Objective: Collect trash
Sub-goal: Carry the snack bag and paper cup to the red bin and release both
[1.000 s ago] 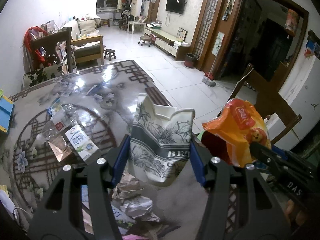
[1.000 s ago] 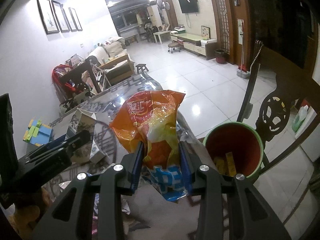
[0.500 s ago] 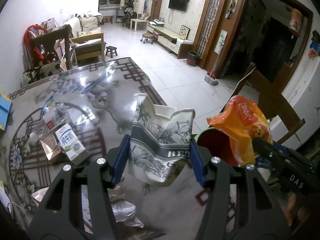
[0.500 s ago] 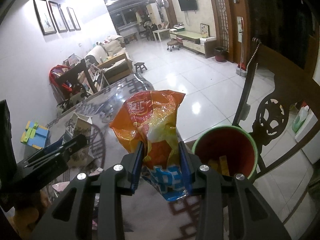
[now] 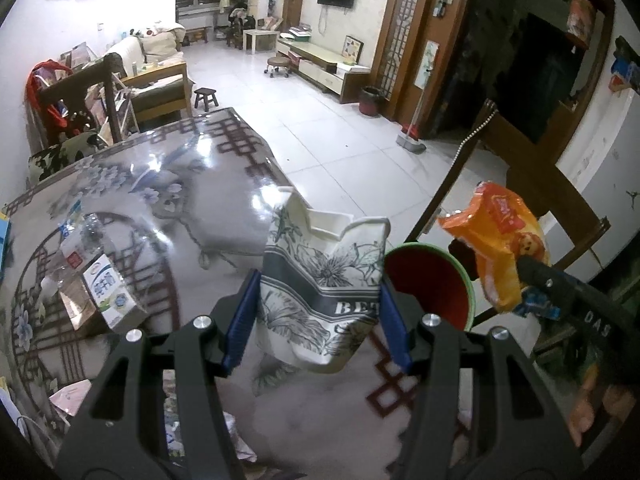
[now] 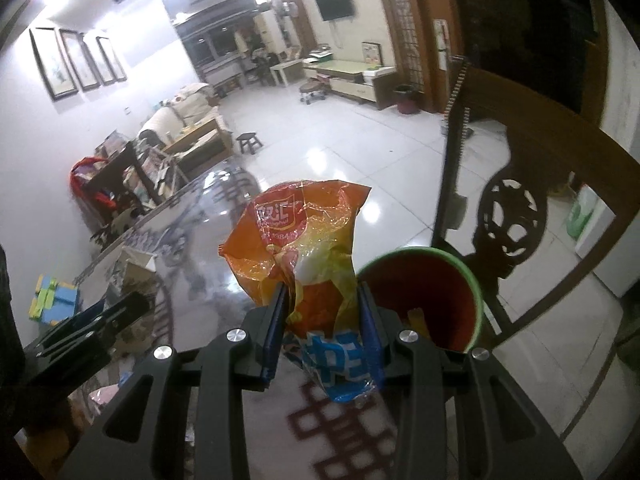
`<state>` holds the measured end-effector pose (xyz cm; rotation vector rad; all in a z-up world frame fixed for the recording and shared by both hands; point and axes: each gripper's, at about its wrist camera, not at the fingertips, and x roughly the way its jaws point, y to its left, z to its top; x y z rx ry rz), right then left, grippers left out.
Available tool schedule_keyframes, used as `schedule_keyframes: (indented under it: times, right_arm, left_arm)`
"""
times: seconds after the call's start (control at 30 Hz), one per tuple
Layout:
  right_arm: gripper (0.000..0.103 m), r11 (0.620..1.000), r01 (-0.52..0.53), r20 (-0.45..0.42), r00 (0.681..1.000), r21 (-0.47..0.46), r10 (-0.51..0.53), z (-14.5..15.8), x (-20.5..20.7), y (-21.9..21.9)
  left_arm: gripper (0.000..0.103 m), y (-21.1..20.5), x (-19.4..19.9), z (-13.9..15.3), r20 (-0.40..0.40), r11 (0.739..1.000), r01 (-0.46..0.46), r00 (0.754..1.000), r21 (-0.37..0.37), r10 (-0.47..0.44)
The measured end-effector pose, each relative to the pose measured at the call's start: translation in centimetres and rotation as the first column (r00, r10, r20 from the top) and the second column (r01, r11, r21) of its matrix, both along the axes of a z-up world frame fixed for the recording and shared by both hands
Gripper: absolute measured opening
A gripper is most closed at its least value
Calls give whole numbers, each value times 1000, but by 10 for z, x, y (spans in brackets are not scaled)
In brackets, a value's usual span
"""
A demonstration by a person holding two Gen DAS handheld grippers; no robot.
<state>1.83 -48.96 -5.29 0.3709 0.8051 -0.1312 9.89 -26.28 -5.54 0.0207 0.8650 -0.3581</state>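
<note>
- Two grippers in my views, both loaded and close to the bin [image 5: 430,280].
- My left gripper [image 5: 318,320] is clamped on a crushed floral carton [image 5: 320,276]; blue pads press both its sides. The carton hangs above the table [image 5: 160,184], just left of the bin's rim.
- My right gripper [image 6: 322,328] is clamped on an orange snack bag [image 6: 300,240], held upright, its blue lower end hanging below the pads. It sits just left of the bin in the right view.
- The bin, green outside and red inside, stands at the table's edge beside a wooden chair [image 6: 516,216]; yellow scraps lie within.
- Left of the bin, on the table: a milk carton [image 5: 110,286], a plastic bottle [image 5: 76,240], and crumpled paper [image 5: 240,436] nearer me.
</note>
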Motion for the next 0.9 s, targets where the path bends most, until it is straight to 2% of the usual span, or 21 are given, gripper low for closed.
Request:
schedule_keyframes:
  times: [0.27, 0.43, 0.57, 0.9]
  right_arm:
    - [34, 997, 78, -41, 996, -11, -79, -15, -1, -44]
    - [35, 993, 121, -99, 988, -6, -121, -35, 0, -72]
    - [35, 990, 140, -131, 982, 7, -138, -47, 0, -90]
    - [35, 988, 154, -165, 975, 30, -147, -65, 19, -121]
  left_arm:
    - [54, -49, 21, -17, -45, 995, 99, 994, -25, -100]
    - [54, -93, 30, -30, -94, 983, 176, 979, -49, -180]
    - [54, -121, 31, -36, -105, 975, 217, 970, -38, -220]
    - [54, -161, 51, -51, -140, 968, 252, 958, -18, -252]
